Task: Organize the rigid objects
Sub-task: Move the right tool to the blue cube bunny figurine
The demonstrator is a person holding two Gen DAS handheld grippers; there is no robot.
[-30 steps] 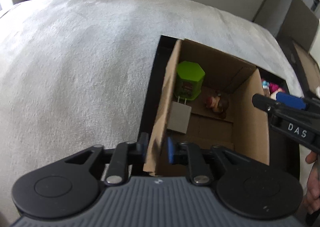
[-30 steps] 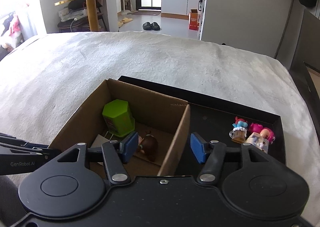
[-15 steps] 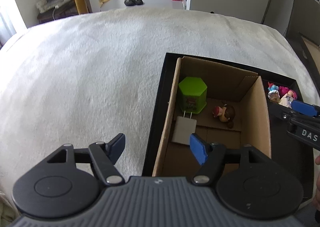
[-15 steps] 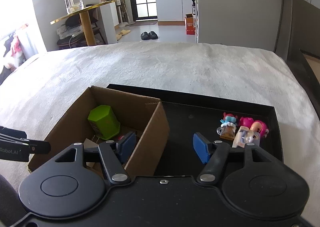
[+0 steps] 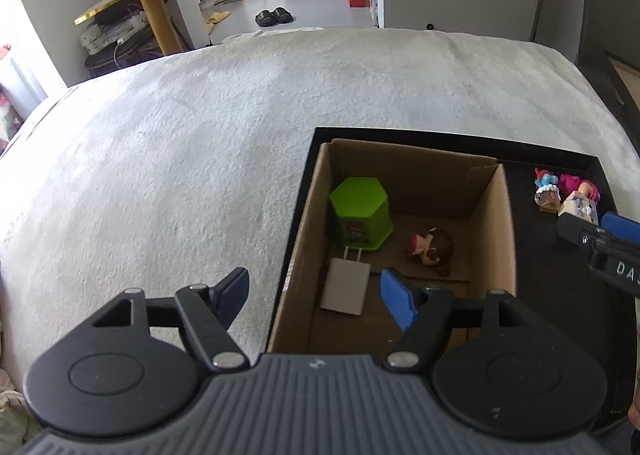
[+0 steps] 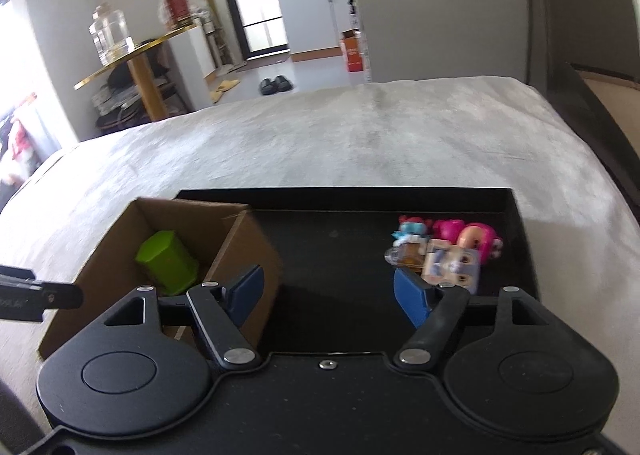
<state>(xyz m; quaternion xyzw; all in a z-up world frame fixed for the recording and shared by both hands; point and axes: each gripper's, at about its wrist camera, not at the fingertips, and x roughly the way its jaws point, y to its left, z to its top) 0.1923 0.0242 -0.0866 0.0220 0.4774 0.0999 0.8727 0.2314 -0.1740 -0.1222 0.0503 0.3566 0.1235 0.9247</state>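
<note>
An open brown cardboard box sits in the left part of a shallow black tray that lies on a pale fuzzy bed. Seen from the left wrist, three things lie in the box. A lime-green hexagonal tin stands upright at about ten o'clock on the box floor. Just below it a flat grey plug adapter lies on its back, long axis running six to twelve o'clock, its two prongs pointing at twelve o'clock toward the tin's base. At about two o'clock from the adapter a small brown-haired figurine lies on its side, apart from both.

On the bare tray floor, at three o'clock of the box, a cluster of small pink and blue toy figures stands close together.

The left hand-held gripper hovers wide over the box's near left wall, gripping nothing. The right hand-held gripper has just been opening; it stands wide and empty above the tray, the toys just beyond its right finger.
</note>
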